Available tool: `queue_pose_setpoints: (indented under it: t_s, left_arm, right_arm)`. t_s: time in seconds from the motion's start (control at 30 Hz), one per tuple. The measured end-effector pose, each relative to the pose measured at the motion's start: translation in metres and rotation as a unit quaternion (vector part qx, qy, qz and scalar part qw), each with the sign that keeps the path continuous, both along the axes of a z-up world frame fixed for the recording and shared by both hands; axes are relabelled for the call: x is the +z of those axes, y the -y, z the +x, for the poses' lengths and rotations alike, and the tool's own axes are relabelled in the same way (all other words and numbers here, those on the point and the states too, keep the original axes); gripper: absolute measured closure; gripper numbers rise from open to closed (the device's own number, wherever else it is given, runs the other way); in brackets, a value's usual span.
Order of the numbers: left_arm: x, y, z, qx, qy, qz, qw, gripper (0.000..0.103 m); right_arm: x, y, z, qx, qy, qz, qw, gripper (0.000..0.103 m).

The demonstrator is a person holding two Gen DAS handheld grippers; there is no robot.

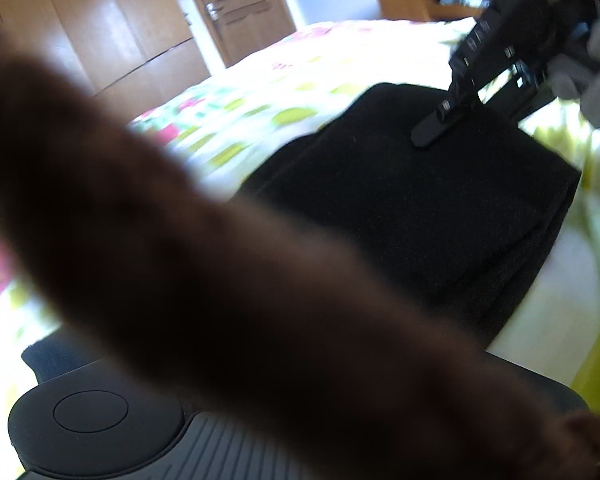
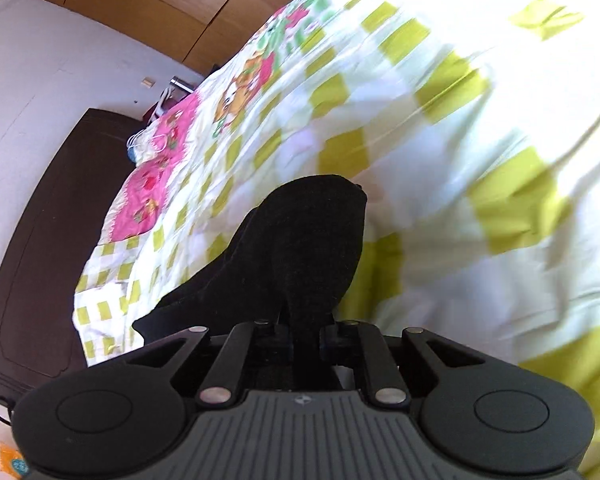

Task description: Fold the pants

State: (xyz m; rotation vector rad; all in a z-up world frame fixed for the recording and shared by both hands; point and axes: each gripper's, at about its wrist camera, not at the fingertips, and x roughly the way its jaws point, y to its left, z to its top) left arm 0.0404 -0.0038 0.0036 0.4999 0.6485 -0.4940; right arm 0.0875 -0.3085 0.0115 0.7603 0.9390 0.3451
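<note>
Pants: one black pair on bed; right gripper fingers clamped on them; left fingers hidden.

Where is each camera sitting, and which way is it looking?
Left wrist: sits on the left gripper, looks across the bed toward the door; a blurred brown shape blocks its fingers; the right gripper shows.
Right wrist: sits on the right gripper, looks along the bed; its fingers pinch the black pants.
Both show the pants and bedspread.
</note>
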Motion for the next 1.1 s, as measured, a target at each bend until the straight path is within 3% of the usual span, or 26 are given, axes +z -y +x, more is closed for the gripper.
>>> queue_pose_setpoints:
  t_s: [0.23,0.37,0.5,0.63,0.77,0.87,1.1]
  left_arm:
    - [0.017,0.047,0.021,0.016,0.053,-0.028,0.9981,0.082]
    - [-0.008,0.06,0.033,0.019,0.012,0.004,0.9997,0.082]
    - [-0.013,0.071,0.022,0.004,0.013,0.018,0.9997,0.084]
    - [-0.01,0.079,0.024,0.019,0.003,-0.009,0.9998,0.083]
    - [-0.019,0.079,0.023,0.032,-0.004,-0.012,0.9994,0.084]
    - [-0.013,0.076,0.016,0.037,-0.001,-0.019,0.9991,0.084]
    - [-0.012,0.067,0.011,0.055,-0.005,-0.037,0.9978,0.082]
  right_arm:
    - [-0.005,0.044,-0.017,-0.058,-0.004,0.016,0.998,0.075]
    - [-0.014,0.053,-0.011,-0.079,-0.014,0.037,0.996,0.075]
    - [-0.005,0.061,0.003,-0.091,-0.003,0.012,0.996,0.075]
    - [0.004,0.055,0.019,-0.089,0.001,-0.048,0.995,0.075]
    - [0.015,0.033,0.014,-0.08,0.009,-0.131,0.988,0.07]
    - [0.022,0.016,0.005,-0.085,0.016,-0.193,0.977,0.063]
    - [0.024,-0.012,-0.009,-0.083,0.022,-0.287,0.954,0.063]
